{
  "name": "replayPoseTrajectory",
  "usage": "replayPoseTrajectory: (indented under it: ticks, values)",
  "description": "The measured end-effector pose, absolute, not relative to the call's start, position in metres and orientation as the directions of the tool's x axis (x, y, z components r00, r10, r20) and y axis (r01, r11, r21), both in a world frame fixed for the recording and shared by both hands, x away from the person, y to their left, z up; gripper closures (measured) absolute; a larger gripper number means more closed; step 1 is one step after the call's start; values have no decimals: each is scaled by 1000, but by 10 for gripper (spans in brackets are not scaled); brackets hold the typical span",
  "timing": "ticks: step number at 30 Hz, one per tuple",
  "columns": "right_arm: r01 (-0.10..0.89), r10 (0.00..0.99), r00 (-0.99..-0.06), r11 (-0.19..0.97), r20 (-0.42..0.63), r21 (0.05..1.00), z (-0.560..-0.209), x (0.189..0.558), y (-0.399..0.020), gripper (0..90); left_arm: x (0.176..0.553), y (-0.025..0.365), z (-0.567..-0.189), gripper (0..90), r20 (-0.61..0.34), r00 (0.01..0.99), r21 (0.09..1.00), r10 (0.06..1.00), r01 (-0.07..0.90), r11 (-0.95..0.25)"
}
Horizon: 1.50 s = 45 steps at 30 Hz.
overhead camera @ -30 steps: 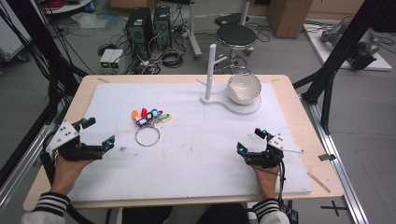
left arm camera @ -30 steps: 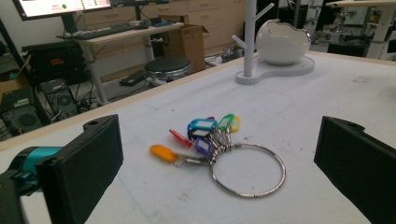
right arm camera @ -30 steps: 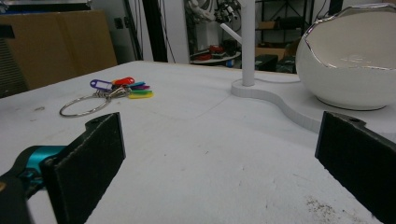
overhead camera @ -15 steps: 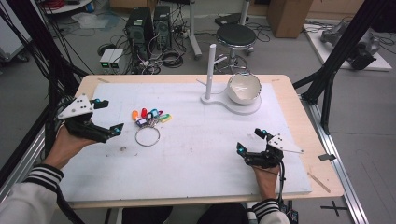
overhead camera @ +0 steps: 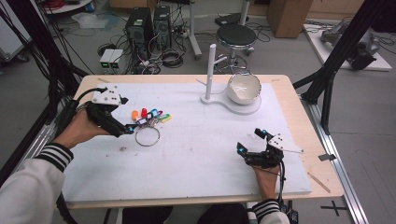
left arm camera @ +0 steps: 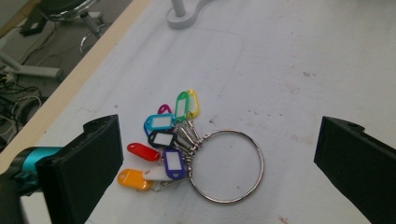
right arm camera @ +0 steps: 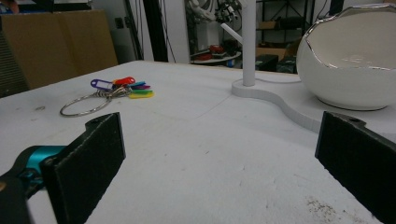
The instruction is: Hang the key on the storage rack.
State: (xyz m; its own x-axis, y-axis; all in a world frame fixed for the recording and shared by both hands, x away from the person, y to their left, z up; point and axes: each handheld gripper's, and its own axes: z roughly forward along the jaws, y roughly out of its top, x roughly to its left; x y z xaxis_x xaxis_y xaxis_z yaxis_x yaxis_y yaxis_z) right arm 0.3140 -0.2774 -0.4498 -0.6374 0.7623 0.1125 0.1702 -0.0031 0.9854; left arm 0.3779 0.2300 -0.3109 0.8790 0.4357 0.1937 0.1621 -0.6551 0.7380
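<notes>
Right tool [overhead camera: 249, 141] nearest, resting low on tabletop [overhead camera: 210, 154], jaws spread wide, nothing between them. Idle by the look of it.

Left tool [overhead camera: 125, 129] farther up, jaws wide apart, empty. Hovering just short of key ring [left arm camera: 227, 166]; in left gripper view ring lies flat between and slightly ahead of the two jaws, not touched. Cluster of coloured key tags [left arm camera: 164, 140] fanned off ring's side toward that view's left jaw: orange, red, purple, black, blue, green, yellow, one pink partly hidden.

Step in hand, as judged: approach for pick-up of ring, pre-grasp, nothing lifted yet. Next move likely calls for lowering left tool until jaw tips meet tabletop on either side of wire, then closing on the thin ring or on the tag bunch where it joins. Wire thin and flat, so easy to slip; tag bunch probably the surer bite.

Beyond left tool, well apart: white stand with upright peg [overhead camera: 211, 70] and white bowl [overhead camera: 243, 87] on same base. Peg a plausible hanging spot for ring; not certain.
</notes>
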Motion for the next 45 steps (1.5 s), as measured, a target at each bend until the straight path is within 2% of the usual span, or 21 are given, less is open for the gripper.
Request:
replayPoseTrajectory:
  ticks: [12,18,34,43,45]
  values:
    - [166,762,-639,0,107,986,-450,314,-277,10,393,202,-321,17,202,917,597,345,164,-786]
    - [166,762,-639,1,107,986,-450,314,-277,10,397,190,-331,17,176,933,544,315,175,-821]
    - [168,763,-637,-2,110,986,-450,314,-277,10,406,164,-362,18,140,954,374,264,196,-907]
    - [170,763,-637,-3,113,985,-450,314,-277,10,407,153,-378,29,120,956,300,267,221,-928]
    - [170,763,-637,-3,112,985,-450,314,-277,10,408,152,-380,68,112,958,286,265,225,-932]
